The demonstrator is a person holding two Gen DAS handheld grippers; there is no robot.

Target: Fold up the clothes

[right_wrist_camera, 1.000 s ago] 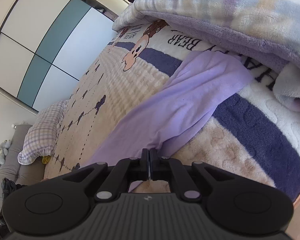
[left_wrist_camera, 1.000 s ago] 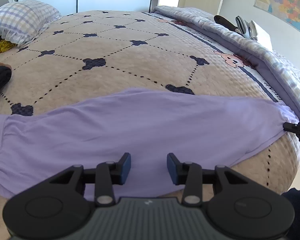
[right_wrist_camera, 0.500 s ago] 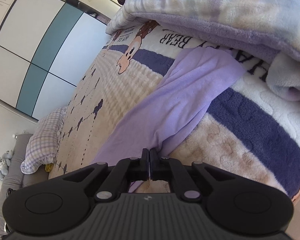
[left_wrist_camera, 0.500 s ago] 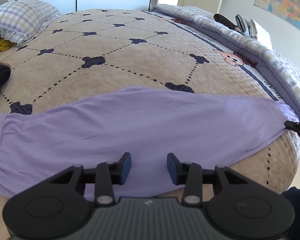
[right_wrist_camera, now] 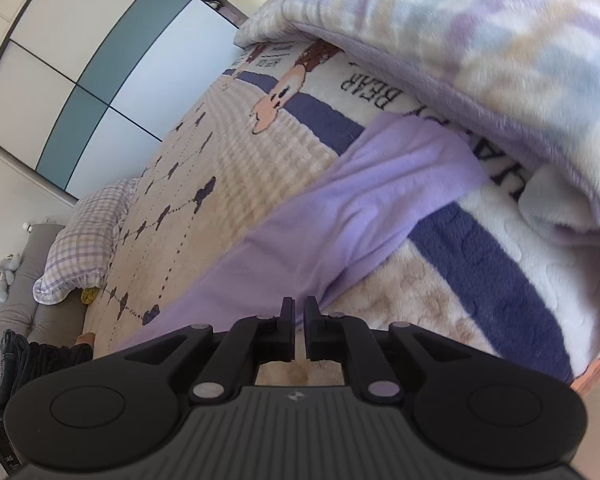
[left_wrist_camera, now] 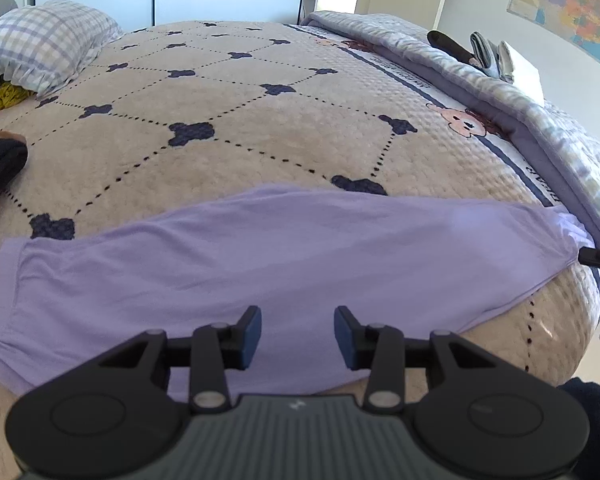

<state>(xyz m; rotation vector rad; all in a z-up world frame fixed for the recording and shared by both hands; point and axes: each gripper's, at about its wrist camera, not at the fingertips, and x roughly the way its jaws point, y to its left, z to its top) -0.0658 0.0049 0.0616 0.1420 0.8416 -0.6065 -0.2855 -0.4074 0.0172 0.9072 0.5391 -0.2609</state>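
The right gripper [right_wrist_camera: 299, 316] is letting go: its fingers, clamped on the edge of the purple garment [left_wrist_camera: 284, 256] a second ago, are opening now, and a narrow gap shows between them with no cloth pinched in it. The garment's right end now lies on the bed [left_wrist_camera: 228, 120] beside the folded plaid blanket [right_wrist_camera: 480, 52], at the right edge of the left wrist view. That suggests the spreading pull is over and the piece is laid out flat, ready for the first fold.

The left gripper [left_wrist_camera: 298, 326] hovers at the bottom centre of its view, over the garment's near edge, fingers released and apart, holding nothing.

By count: one purple garment, stretched across the lower half of the left view; two grippers; one checked pillow [left_wrist_camera: 40, 52] at the upper left; one folded blanket; one map [left_wrist_camera: 572, 4] on the wall at the upper right.
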